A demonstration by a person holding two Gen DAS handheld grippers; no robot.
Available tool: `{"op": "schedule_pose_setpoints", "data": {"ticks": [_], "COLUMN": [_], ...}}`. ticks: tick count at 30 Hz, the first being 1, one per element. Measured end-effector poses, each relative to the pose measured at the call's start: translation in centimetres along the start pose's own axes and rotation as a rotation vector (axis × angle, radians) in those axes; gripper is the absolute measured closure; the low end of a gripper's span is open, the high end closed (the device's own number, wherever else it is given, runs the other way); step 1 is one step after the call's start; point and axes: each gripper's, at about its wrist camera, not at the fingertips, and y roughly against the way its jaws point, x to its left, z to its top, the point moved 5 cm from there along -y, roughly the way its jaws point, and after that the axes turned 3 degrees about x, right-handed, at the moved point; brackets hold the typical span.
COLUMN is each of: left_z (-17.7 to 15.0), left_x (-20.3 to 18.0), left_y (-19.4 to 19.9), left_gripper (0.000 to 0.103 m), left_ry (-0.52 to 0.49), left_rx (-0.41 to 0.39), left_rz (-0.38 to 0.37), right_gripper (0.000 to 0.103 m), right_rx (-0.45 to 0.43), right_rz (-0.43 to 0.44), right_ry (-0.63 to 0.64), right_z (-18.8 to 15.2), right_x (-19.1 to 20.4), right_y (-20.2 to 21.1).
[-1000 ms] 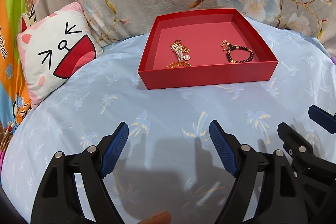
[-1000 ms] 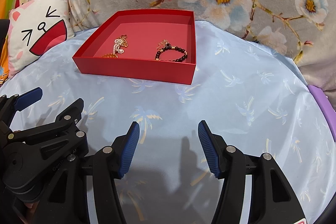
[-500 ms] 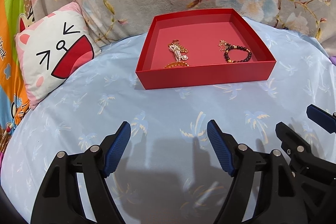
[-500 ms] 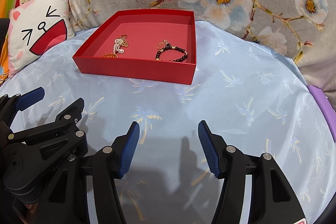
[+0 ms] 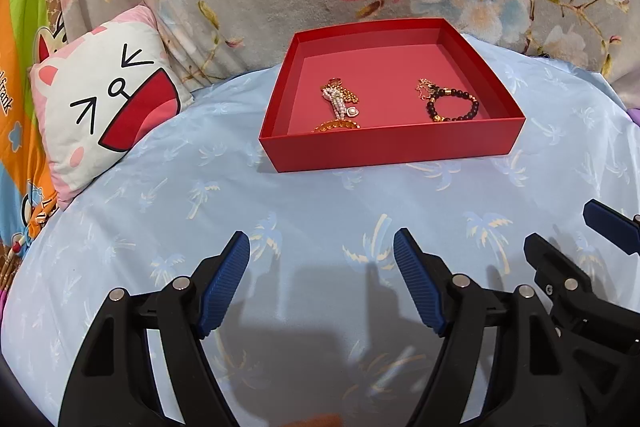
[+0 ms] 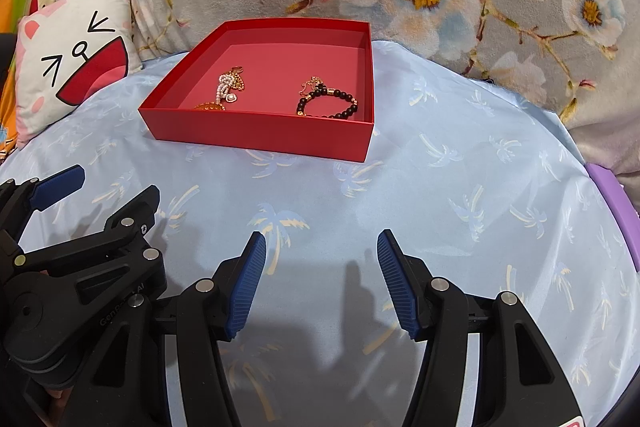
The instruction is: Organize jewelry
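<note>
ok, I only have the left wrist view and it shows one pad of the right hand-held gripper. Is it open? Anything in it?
Observer: Open. The right wrist view shows the right hand-held gripper with both pads apart and only the blue sheet showing between them.
Operator: Anything off to the right of the red box that I can't see?
Observer: Yes. A long purple strip runs along the sheet's right edge, well apart from the red box. I can't tell what it is.
</note>
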Motion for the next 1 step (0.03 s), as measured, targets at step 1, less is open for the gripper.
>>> {"op": "schedule_pose_setpoints", "data": {"ticks": [1], "left_z": [-0.01], "left_x": [-0.01], "left_y": [0.01], "left_gripper": [0.031], "left_ry": [0.0], "left_rx": [0.0], "left_rz": [0.001], "right_gripper": [0.045], "right_rx": [0.0], "right_rz": [-0.001], "right_ry": [0.0], "right_z": [-0.01], "right_x": [0.0], "right_y": [0.0]}}
